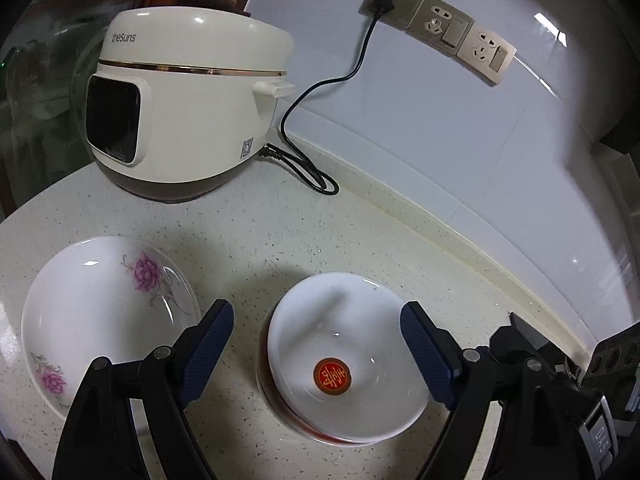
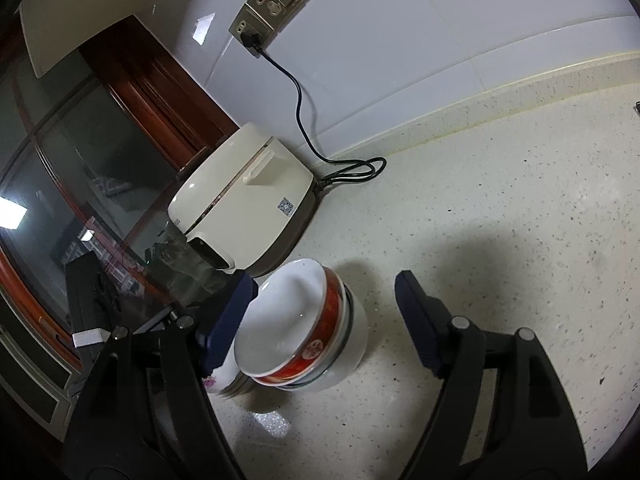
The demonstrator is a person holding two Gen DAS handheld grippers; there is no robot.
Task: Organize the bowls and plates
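A stack of white bowls with red bands and a red emblem inside the top one sits on the speckled counter. My left gripper is open above it, one finger on each side, holding nothing. A white plate with purple flowers lies to the left of the stack. In the right wrist view the same bowl stack sits between the fingers of my open right gripper, which holds nothing. The flowered plate's edge shows behind its left finger.
A cream rice cooker stands at the back left, also in the right wrist view, its black cord running to wall sockets. The right gripper's body shows at the lower right. A window with a wooden frame is on the left.
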